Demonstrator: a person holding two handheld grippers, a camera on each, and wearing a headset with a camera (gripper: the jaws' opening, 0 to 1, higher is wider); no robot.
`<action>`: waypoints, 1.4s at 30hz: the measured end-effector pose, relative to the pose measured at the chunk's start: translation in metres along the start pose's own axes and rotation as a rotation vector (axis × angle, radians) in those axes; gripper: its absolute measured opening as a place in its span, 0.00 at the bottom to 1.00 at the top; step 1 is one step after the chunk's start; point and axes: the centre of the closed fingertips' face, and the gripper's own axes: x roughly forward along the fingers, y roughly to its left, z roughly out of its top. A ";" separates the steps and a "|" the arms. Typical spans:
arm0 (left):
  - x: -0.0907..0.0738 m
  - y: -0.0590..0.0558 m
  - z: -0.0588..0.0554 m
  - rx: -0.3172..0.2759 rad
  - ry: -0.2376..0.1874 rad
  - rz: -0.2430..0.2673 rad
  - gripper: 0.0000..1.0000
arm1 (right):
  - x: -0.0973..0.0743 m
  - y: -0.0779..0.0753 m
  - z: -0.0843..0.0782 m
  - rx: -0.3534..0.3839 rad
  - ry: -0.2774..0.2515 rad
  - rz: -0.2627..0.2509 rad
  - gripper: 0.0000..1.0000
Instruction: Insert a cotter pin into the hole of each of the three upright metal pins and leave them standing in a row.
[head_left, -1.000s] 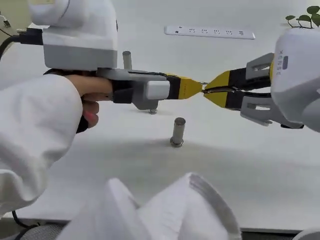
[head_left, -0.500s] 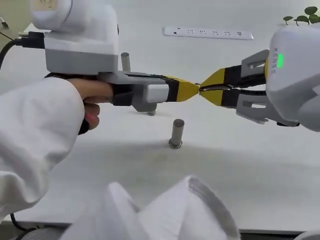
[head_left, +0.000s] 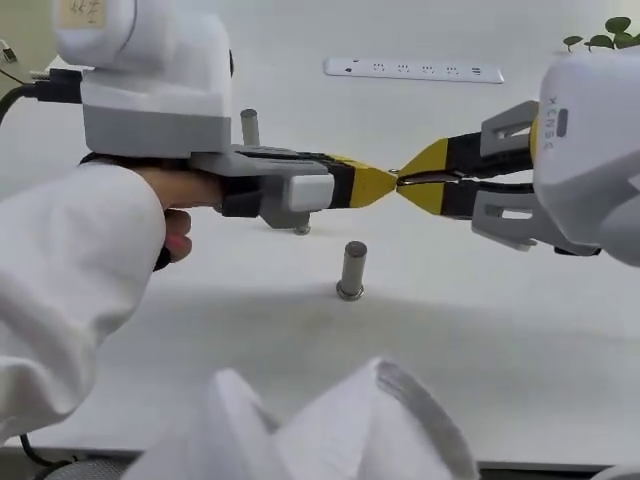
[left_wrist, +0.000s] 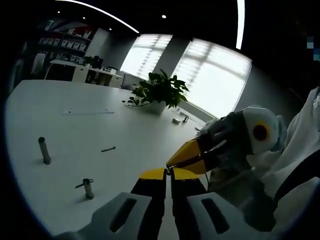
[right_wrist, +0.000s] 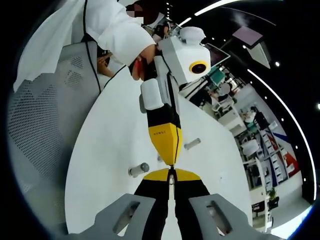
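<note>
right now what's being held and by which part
Likely a cotter pin, pinched where left gripper and right gripper tips meet; which part cannot be told.

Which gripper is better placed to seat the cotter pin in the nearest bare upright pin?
Right gripper, probably: the cotter pin seems pinched in its shut jaws, and the bare upright pin stands just below. The left gripper merely meets it tip to tip.
</note>
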 end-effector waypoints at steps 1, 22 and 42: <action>0.000 0.000 -0.002 -0.015 0.012 -0.002 0.00 | 0.000 0.002 0.000 0.003 0.000 0.006 0.00; -0.008 0.011 -0.004 0.028 0.022 0.044 0.00 | 0.001 0.004 -0.013 0.096 0.009 0.044 0.09; -0.017 -0.003 -0.023 0.423 0.083 -0.043 0.00 | 0.002 0.035 -0.007 0.640 -0.130 0.351 0.20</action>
